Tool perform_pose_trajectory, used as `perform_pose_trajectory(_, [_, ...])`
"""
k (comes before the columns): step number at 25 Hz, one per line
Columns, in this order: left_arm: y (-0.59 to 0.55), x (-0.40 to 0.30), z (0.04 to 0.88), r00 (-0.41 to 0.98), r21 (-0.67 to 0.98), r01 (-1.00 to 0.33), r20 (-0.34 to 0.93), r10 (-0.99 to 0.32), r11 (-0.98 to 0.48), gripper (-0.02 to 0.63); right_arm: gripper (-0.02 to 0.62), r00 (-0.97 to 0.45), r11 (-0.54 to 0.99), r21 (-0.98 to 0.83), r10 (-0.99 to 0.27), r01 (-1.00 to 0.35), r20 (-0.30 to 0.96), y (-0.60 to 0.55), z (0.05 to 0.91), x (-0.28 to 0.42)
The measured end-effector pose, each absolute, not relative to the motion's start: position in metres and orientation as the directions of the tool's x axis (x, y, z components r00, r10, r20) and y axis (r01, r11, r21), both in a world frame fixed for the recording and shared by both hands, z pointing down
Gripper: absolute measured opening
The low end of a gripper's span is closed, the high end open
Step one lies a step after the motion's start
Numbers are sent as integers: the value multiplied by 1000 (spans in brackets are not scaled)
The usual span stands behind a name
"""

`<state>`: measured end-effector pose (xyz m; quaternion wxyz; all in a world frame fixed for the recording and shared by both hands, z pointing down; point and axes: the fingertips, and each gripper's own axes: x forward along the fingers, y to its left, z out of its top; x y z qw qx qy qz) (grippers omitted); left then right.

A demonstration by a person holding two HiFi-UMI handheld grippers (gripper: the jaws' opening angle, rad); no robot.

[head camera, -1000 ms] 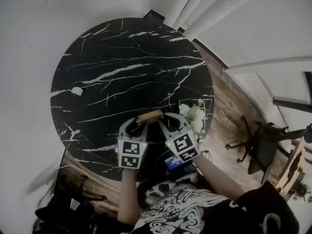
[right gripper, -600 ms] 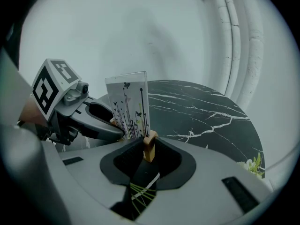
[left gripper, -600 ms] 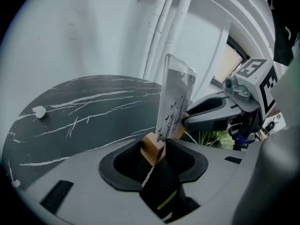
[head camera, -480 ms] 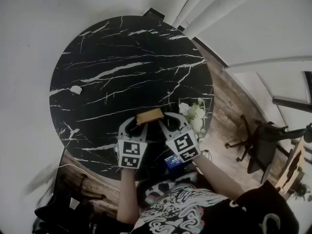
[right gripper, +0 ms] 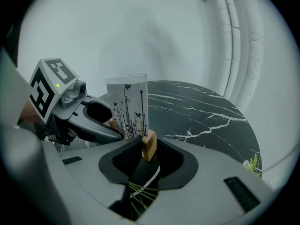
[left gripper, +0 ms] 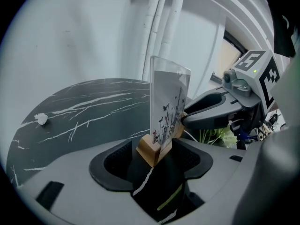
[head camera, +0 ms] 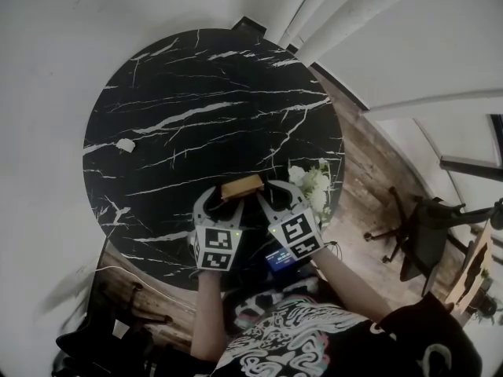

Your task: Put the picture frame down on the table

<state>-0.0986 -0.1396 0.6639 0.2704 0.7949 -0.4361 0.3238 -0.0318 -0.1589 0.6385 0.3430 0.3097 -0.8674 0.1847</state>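
Looks nearly done, with the picture frame (head camera: 241,186) set upright on the desk (head camera: 196,93) near its front edge. Has just been opening the left tool (left gripper: 154,148) wide, leaving the base loose between the jaws. Pinches the base's other end in the right tool (right gripper: 147,146). Remains only to release that and withdraw.

- The worktop (head camera: 196,93) is black and marble-patterned, crossed by thin white veins.
- The picture frame (left gripper: 168,102) has a clear panel printed on white with black stems and butterflies, plus small red and green touches. Its base is light tan wood.
- The flowers (head camera: 313,185) at the worktop's 4 o'clock rim are white with green leaves.
- The small scrap (head camera: 124,145) at 9 o'clock is white.
- The floor (head camera: 369,171) is brown wood-grain.
- The person's shirt (head camera: 291,336) is black with a white swirling print.
- The wall (left gripper: 84,36) is plain pale grey-white.
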Motion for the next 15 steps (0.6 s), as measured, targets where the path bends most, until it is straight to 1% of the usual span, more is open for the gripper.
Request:
perform_pose_trajectory(4, [-136,-99,660,417,162,-868,751,-513,-470,261,78,-575,736,-112,-413,-667,706,-158,635,-30])
perform_pose_trajectory(7, [-139,-102,649,412,158,-879,725,-552,-449,261,78,-569,731,-101,-428,-675,702,-156,631,-28])
perform_pose_trajectory(11, [-146,-108,629,423,198,-895,658,-623,-399,259,78,-569,726,-91,-449,-682,689,-153,625,-26])
perform_pose_trajectory(15, [-144,-109,620,425,191,-894,651,-630,-405,258,78,-569,720,-91,-457,-688,684,-151,620,-23])
